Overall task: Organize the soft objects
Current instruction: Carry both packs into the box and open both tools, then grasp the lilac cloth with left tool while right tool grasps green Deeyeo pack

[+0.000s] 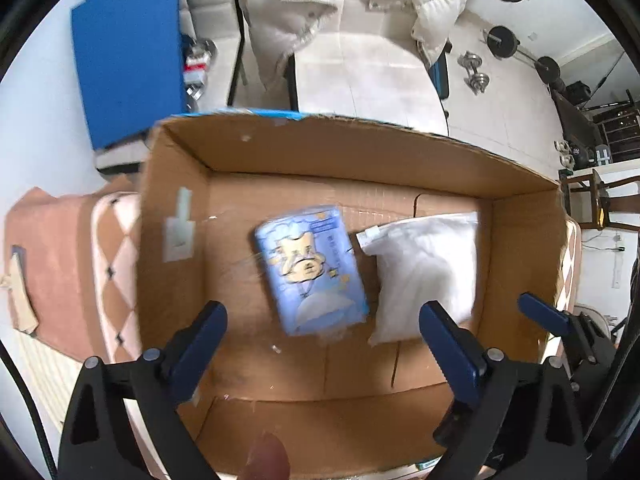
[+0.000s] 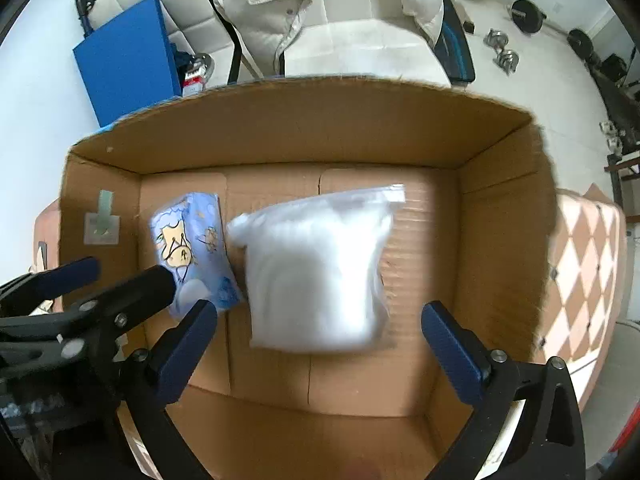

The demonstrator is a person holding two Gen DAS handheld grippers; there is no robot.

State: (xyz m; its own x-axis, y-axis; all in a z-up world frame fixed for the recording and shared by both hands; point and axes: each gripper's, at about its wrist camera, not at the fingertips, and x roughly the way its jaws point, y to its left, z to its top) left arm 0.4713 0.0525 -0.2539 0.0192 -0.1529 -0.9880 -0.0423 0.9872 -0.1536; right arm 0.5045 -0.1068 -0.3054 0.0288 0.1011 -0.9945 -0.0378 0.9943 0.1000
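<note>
An open cardboard box (image 1: 360, 148) (image 2: 304, 128) holds two soft packs on its floor. A blue tissue pack with a cartoon figure (image 1: 312, 268) (image 2: 192, 248) lies at the left. A white zip bag of soft filling (image 1: 424, 272) (image 2: 316, 272) lies beside it at the right. My left gripper (image 1: 324, 340) is open and empty, above the box over the blue pack. My right gripper (image 2: 320, 340) is open and empty, above the white bag. The right gripper's finger (image 1: 544, 314) shows at the right of the left wrist view; the left gripper's fingers (image 2: 72, 276) show at the left of the right wrist view.
The box sits on a pink and cream diamond-pattern surface (image 1: 116, 264) (image 2: 584, 264). Behind it are a blue box (image 1: 128, 52) (image 2: 128, 56), a white puffer jacket (image 1: 288, 4) on a white sofa, and dumbbells (image 1: 476, 72) on the floor.
</note>
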